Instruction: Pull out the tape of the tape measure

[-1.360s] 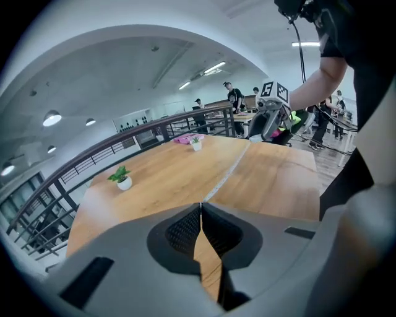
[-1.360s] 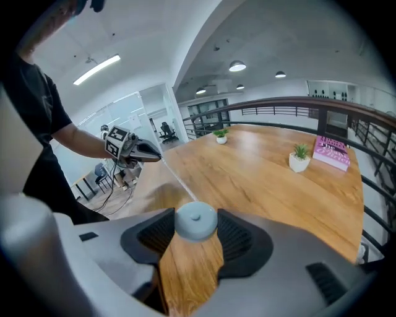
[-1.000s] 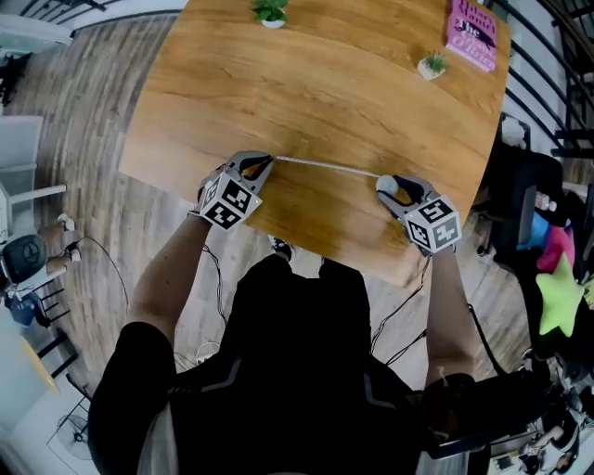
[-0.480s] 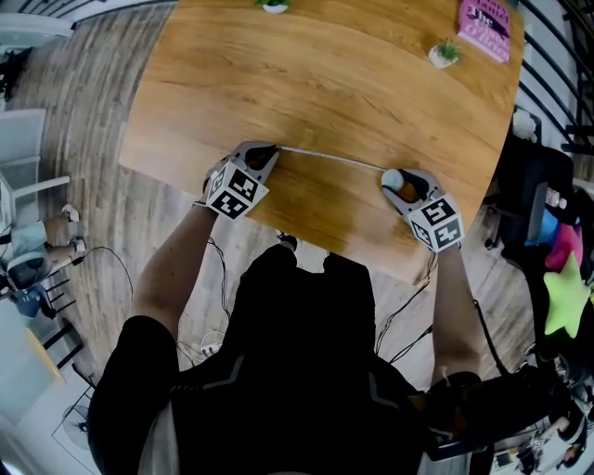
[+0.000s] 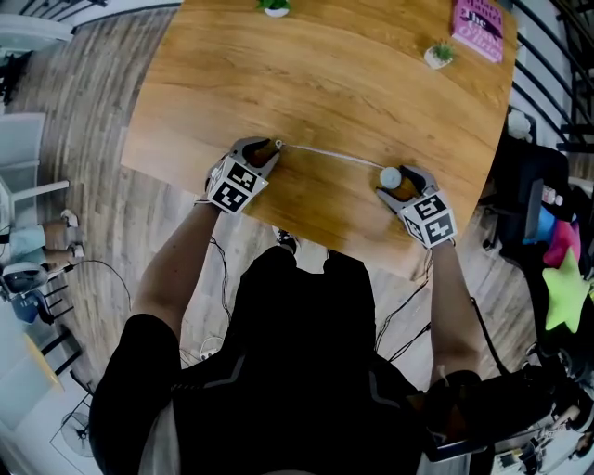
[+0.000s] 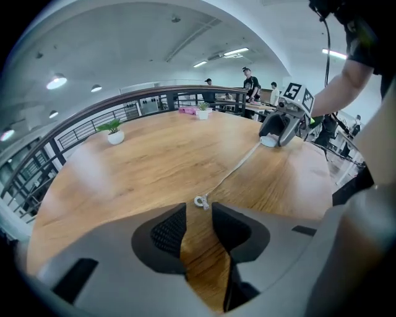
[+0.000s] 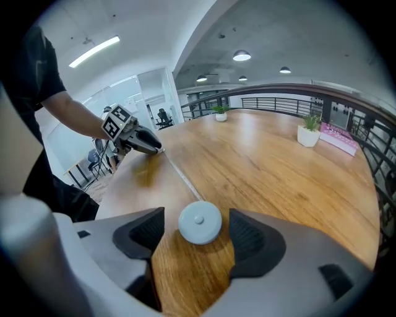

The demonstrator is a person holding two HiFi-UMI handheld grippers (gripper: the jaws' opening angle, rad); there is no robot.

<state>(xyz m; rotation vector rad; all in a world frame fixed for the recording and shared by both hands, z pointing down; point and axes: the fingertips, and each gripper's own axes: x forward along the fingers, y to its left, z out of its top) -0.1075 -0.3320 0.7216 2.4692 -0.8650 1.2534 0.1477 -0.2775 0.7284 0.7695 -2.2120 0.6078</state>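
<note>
The tape measure is a small round white case (image 5: 390, 176) (image 7: 200, 223) lying flat on the wooden table (image 5: 325, 83). Its thin white tape (image 5: 329, 155) (image 6: 238, 166) is drawn out leftward across the wood. My right gripper (image 5: 396, 180) (image 7: 197, 215) straddles the case; its jaws are opening, with a gap on each side. The tape's end ring (image 6: 200, 202) (image 5: 278, 144) lies on the table just ahead of my left gripper (image 5: 264, 147) (image 6: 198, 213). Those jaws are also opening, with only bare wood between the pads.
Two small potted plants (image 5: 274, 7) (image 5: 438, 56) and a pink book (image 5: 478, 23) sit at the table's far side. The near table edge (image 5: 306, 243) runs just under both grippers. Chairs and a railing stand around the table.
The left jaws have parted and let go of the tape's end, which now lies on the wood. The right jaws have spread away from the case. Both hands stay roughly where they were.
</note>
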